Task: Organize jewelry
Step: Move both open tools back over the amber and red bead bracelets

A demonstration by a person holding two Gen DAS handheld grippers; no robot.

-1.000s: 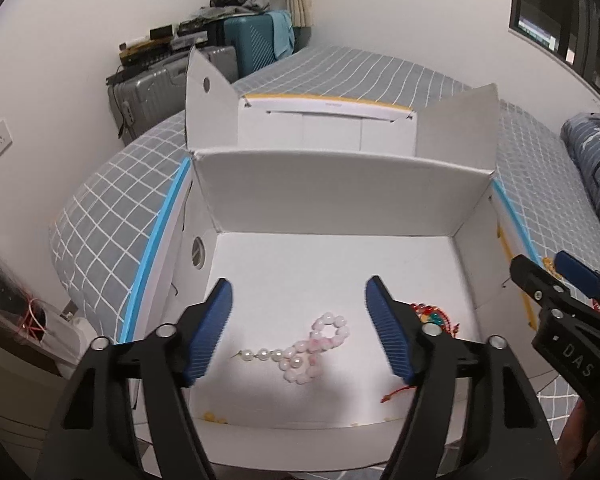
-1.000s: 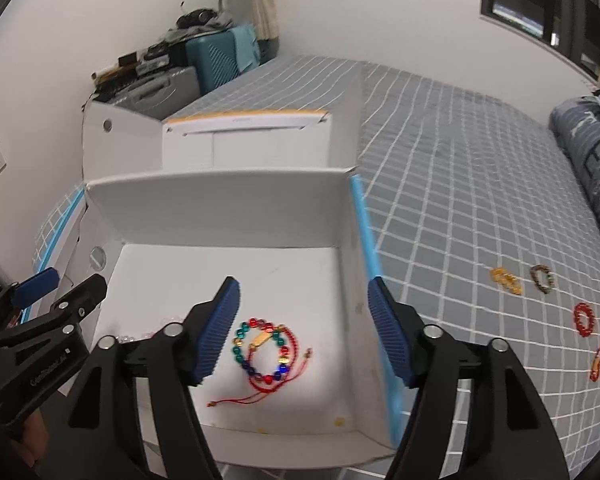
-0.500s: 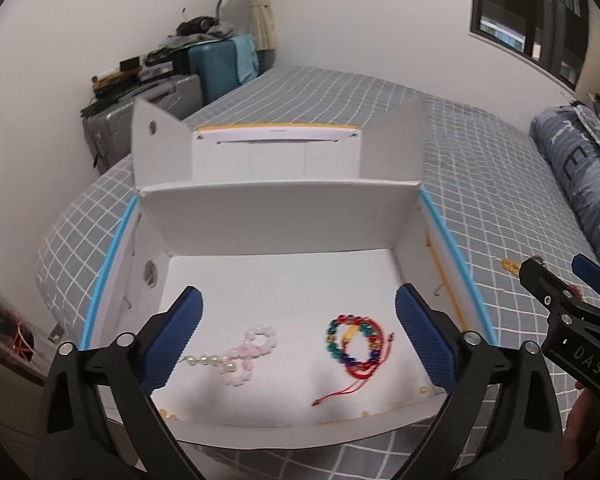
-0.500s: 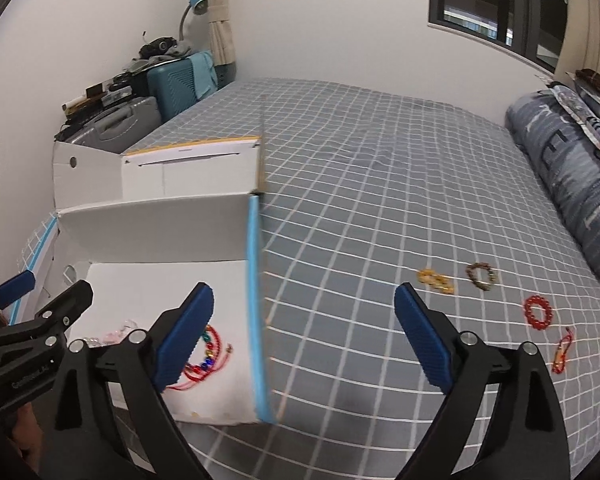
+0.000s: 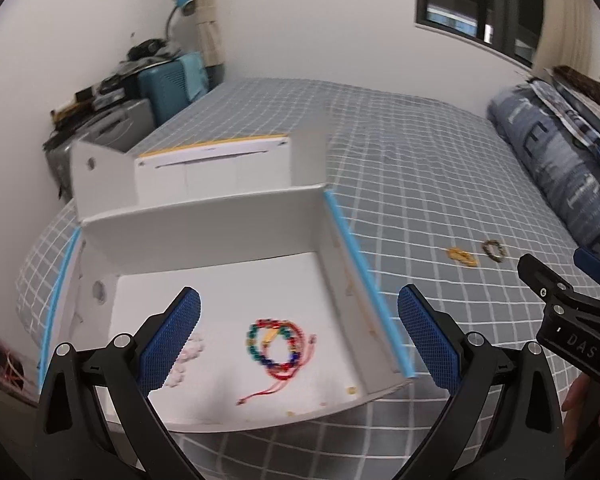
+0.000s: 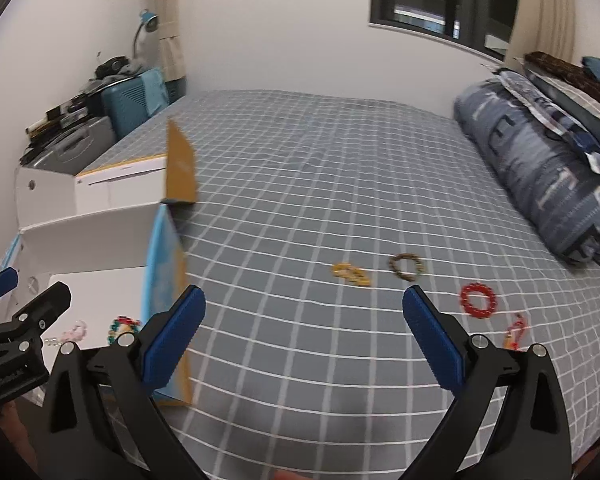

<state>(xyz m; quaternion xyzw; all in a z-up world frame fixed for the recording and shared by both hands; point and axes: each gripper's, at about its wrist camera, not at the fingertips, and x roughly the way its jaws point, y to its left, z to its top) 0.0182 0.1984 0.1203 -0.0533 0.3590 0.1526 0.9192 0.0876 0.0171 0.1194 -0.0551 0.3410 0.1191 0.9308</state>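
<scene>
1. Both pairs of jaws stand wide and hold nothing. The left gripper (image 5: 298, 334) and the right gripper (image 6: 304, 338) have both just been opening, and no jewelry is between their blue pads.
2. In the left wrist view, the left gripper hangs over the white box (image 5: 204, 232), which fills the middle and lower left of the frame. On the box floor lies a colourful bead bracelet (image 5: 274, 346) with a red cord, a little below the centre. A pale pink bead string (image 5: 188, 354) lies to its left, partly hidden behind the left pad.
3. In the right wrist view, the right gripper looks over the grey checked bed cover (image 6: 300, 184). The box is at the left edge of this frame.
4. Four pieces lie loose on the cover, at the right of centre: a yellow bracelet (image 6: 351, 274), a dark brown bracelet (image 6: 407, 267) just beside it, a red bracelet (image 6: 478, 300) lower and more to the right, and a small red and gold piece (image 6: 514, 332) near the right pad.
5. Judging from this, the task is only partly done. Two pieces are in the box and four are left outside.
6. The yellow bracelet seems the nearest one for the right gripper to take next.
</scene>
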